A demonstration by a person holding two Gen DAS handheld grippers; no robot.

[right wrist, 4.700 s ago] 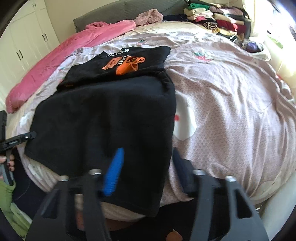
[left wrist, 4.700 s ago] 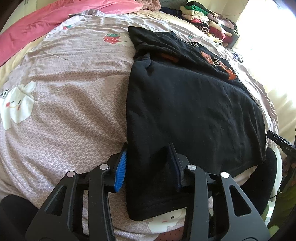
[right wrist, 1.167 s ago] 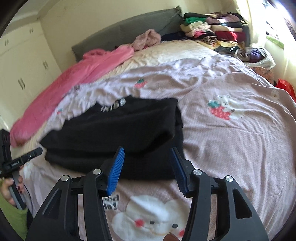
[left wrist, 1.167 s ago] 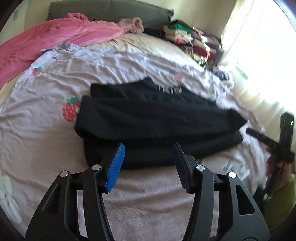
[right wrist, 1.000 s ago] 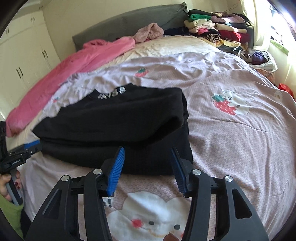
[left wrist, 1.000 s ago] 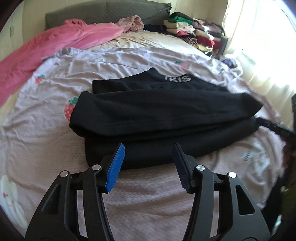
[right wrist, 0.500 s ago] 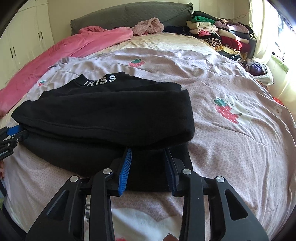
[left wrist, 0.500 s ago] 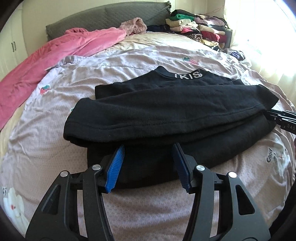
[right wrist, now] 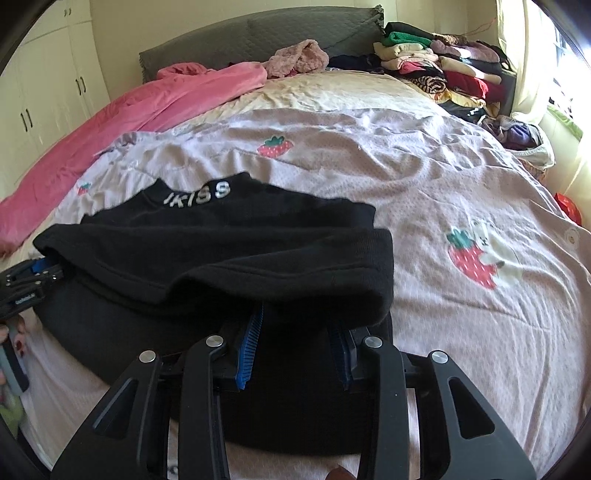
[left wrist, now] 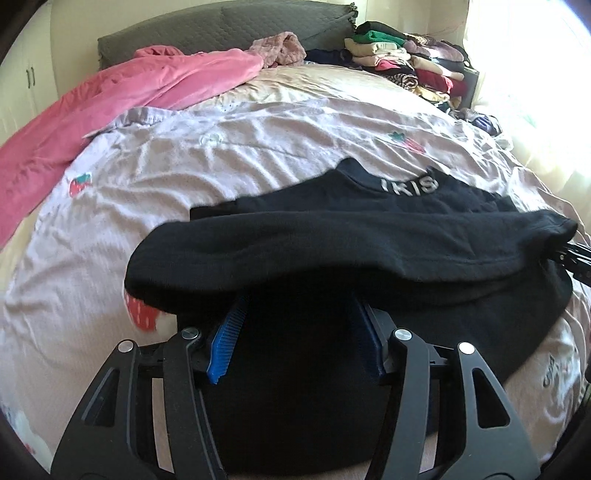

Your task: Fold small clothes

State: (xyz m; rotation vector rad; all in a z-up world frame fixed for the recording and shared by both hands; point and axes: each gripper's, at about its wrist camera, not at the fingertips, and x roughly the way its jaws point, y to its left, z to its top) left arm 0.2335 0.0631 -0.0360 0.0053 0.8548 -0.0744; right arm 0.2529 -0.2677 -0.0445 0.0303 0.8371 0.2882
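A black shirt (left wrist: 332, 236) with an "IKISS" collar lies folded across the pale strawberry-print bedspread (left wrist: 184, 162). It also shows in the right wrist view (right wrist: 221, 251). My left gripper (left wrist: 299, 306) is open, its blue-padded fingertips pushed under the upper fold at the shirt's left end, over the lower layer. My right gripper (right wrist: 297, 314) is open too, a little narrower, its tips under the upper fold at the shirt's right end. Each gripper shows at the edge of the other's view (right wrist: 29, 280).
A pink blanket (left wrist: 110, 96) lies along the far left of the bed. A pile of folded clothes (right wrist: 443, 70) stands at the far right by the grey headboard (right wrist: 258, 33). White cupboards (right wrist: 44, 85) line the left wall. A bright window is at the right.
The shirt's lower half was folded up over its top. Both grippers then let go, drew back, and have now slid forward, open, under the upper fold.
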